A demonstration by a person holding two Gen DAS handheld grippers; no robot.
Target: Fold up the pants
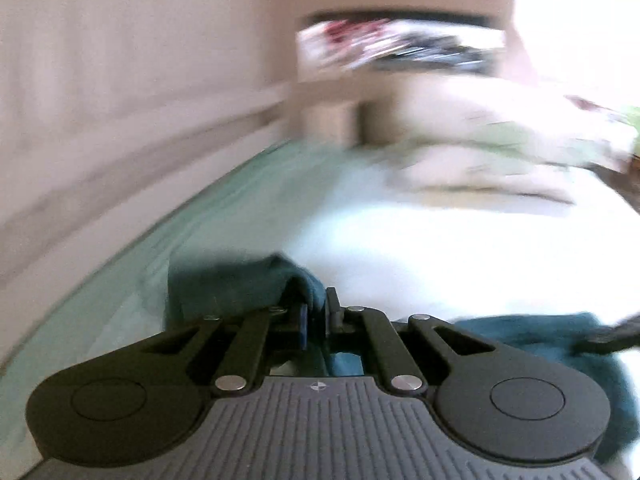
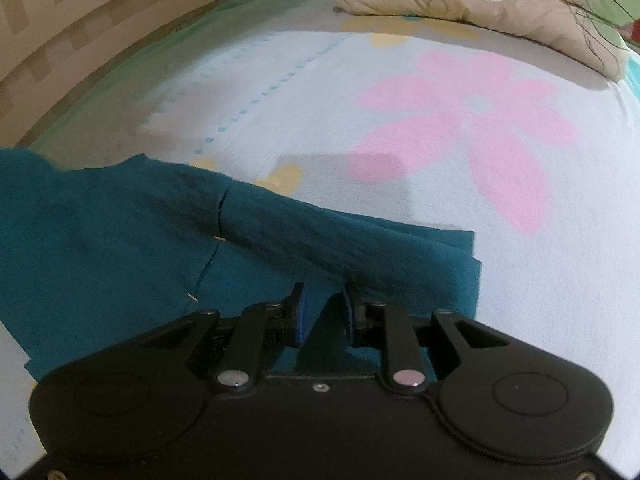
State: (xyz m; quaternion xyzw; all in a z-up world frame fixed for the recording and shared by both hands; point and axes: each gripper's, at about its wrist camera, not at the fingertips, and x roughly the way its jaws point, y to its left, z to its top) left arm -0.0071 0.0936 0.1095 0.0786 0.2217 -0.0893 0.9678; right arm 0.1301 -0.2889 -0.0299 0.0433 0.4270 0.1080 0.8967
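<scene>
Our left gripper (image 1: 316, 314) has its jaws pinching a bunch of the teal pants (image 2: 120, 232); the cloth could slip out w/ a fast lift, as the grip is thin. Our right gripper (image 2: 322, 316) jaws stand part spread w/ a fabric ridge between; can't tell if they press it. Pants lie on the bed (image 2: 520, 280), soft, fuzzy knit, loosely folded; the sheet is smooth w/ a flower print, a puffy pillow (image 2: 480, 4) beyond.

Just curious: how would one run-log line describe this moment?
left gripper: shut on teal pants | right gripper: fabric between jaws, grip unclear | surface: flowered bedsheet
</scene>
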